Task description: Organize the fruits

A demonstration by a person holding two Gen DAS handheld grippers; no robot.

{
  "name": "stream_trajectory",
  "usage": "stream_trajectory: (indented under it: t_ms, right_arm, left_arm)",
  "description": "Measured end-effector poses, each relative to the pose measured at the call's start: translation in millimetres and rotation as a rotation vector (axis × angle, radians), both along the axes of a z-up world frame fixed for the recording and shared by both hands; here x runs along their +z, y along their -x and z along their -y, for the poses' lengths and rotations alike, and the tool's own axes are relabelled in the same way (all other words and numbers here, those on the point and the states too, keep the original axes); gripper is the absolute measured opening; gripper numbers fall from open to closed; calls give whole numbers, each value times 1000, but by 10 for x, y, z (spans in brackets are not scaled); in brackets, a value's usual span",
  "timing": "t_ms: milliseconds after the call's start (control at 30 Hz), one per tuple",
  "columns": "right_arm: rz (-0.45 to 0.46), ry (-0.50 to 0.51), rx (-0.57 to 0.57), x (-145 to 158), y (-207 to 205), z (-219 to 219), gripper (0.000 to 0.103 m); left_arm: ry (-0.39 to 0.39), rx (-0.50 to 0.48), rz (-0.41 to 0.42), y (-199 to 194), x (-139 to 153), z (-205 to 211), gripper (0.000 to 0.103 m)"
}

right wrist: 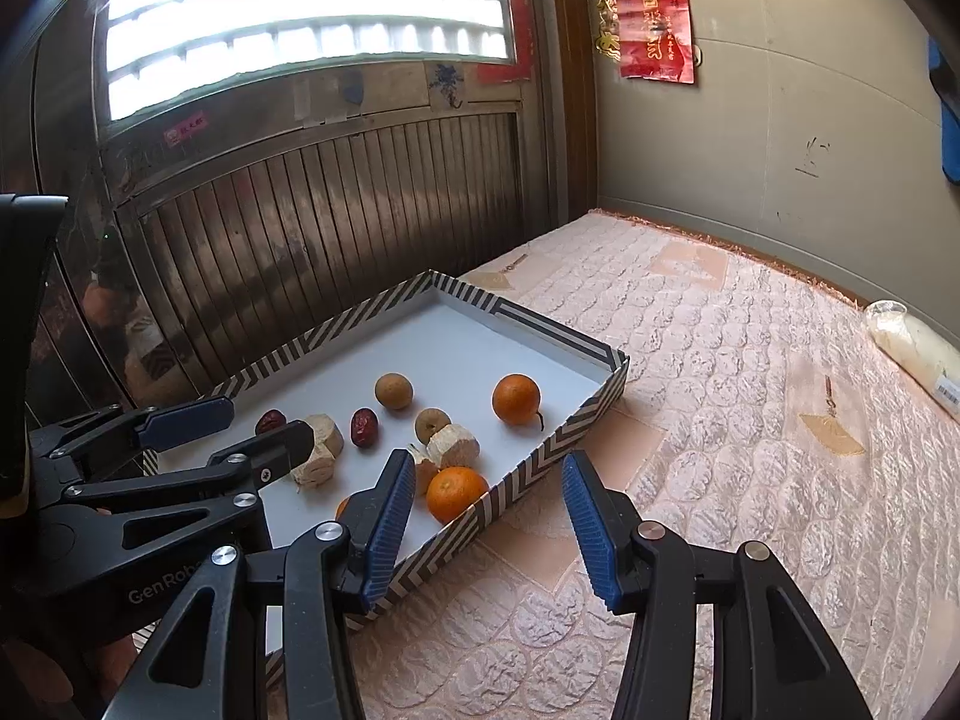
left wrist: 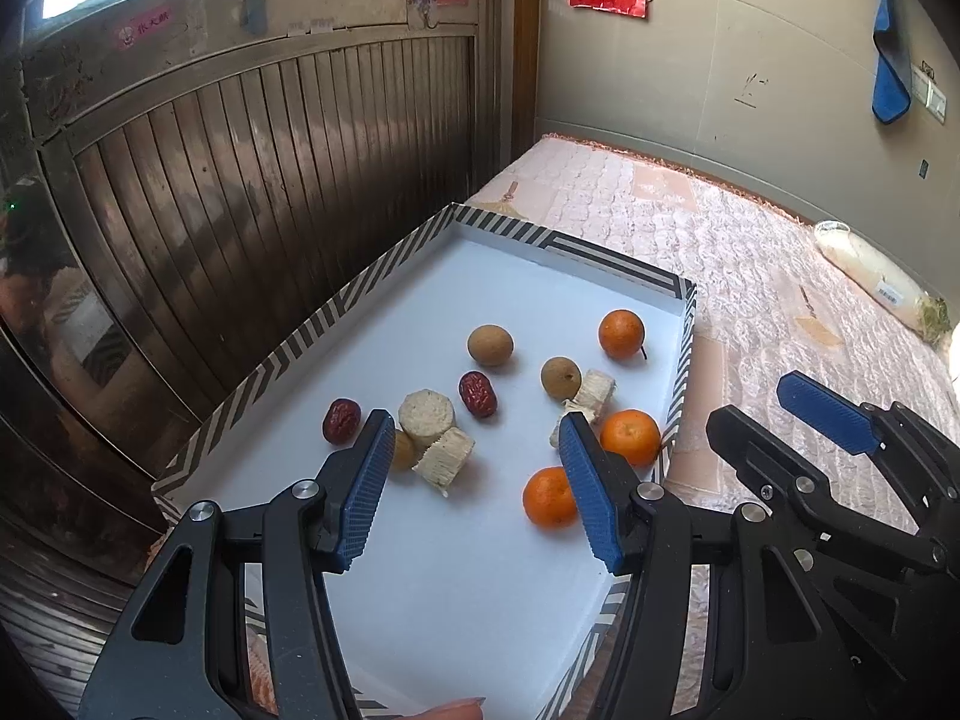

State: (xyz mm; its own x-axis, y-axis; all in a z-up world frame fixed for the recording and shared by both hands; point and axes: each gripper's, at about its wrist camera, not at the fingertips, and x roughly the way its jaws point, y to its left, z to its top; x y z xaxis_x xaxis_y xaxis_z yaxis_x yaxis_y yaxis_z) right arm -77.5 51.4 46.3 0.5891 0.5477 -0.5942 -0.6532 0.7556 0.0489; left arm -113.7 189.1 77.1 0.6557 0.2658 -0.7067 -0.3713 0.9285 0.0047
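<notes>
A shallow white tray with a striped rim (left wrist: 336,306) (right wrist: 540,462) lies on a pink quilted mattress. In it are three oranges (left wrist: 621,333) (left wrist: 630,437) (left wrist: 549,498), two brown longans (left wrist: 490,345) (left wrist: 560,377), two red dates (left wrist: 478,394) (left wrist: 341,420) and several pale cut cane pieces (left wrist: 426,414). My left gripper (left wrist: 474,450) is open and empty above the tray's near half. My right gripper (right wrist: 489,489) is open and empty over the tray's right rim and the mattress; it also shows in the left wrist view (left wrist: 774,414).
A dark slatted metal door (left wrist: 270,180) stands just left of the tray. A grey wall (left wrist: 750,60) bounds the mattress (right wrist: 720,420) at the back. A white plastic bag (left wrist: 876,279) lies at the far right. A blue cloth (left wrist: 891,60) hangs on the wall.
</notes>
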Motion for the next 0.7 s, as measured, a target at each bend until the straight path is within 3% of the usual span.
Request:
stream_trajectory:
  t_ms: [700]
  right_arm:
    - [-23,14,7,-71,-33,-21,50]
  left_arm:
    - [-1,11,-1,-11,-11,-21,57]
